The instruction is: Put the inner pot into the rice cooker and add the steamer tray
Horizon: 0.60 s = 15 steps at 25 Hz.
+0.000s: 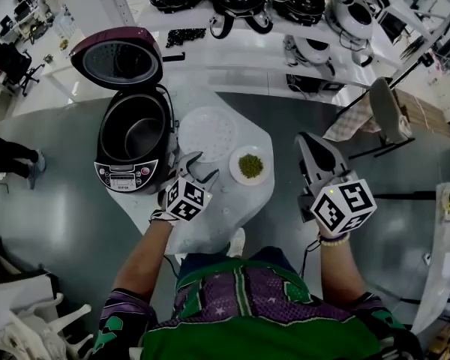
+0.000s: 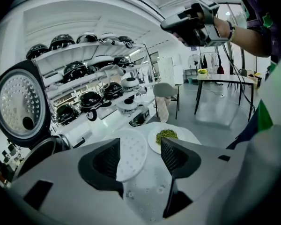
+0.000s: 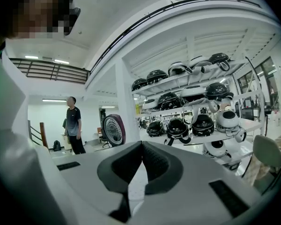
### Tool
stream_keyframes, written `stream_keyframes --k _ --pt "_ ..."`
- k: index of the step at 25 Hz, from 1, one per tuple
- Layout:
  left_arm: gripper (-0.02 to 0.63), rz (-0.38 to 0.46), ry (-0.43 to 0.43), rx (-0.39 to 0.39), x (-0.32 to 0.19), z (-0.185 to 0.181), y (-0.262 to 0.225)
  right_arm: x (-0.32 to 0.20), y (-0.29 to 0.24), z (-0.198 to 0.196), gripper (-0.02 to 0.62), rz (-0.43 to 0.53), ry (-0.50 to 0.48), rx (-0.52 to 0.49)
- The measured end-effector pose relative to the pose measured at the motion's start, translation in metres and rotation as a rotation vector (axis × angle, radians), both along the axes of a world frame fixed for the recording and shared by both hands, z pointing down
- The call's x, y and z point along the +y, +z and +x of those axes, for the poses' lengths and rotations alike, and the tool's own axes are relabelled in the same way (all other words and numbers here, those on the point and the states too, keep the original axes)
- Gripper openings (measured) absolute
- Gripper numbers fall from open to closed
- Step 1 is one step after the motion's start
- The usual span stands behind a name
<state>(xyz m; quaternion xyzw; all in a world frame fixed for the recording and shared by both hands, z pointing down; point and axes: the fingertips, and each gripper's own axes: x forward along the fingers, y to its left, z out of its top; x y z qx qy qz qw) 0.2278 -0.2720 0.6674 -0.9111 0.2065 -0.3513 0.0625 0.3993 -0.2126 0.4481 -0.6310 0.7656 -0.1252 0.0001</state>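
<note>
Evidently, in the head view the inner pot (image 1: 133,132) sits in the rice cooker (image 1: 114,172) at left, so the left gripper (image 1: 197,168), empty and agape, points at the steamer tray (image 1: 208,133) beside it while the right gripper (image 1: 306,142) idles, closed on nothing; the left gripper view hides the tray's left edge behind a jaw, and the right gripper view misses it altogether.

No text, label or number can be read on anything here.

The black rice cooker (image 1: 127,172) is stood with its maroon lid (image 1: 120,57) swung open, the dark inner pot (image 1: 132,132) is seated inside, and the white, round, perforated steamer tray (image 1: 208,133) is laid flat on the table (image 1: 240,201) just beside it.
</note>
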Motion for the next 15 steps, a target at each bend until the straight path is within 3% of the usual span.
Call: stream_keyframes --k 15 --pt "0.291 -0.077 0.04 -0.175 -0.034 0.021 0.099 0.007 0.036 0.039 0.006 -0.072 0.07 -0.025"
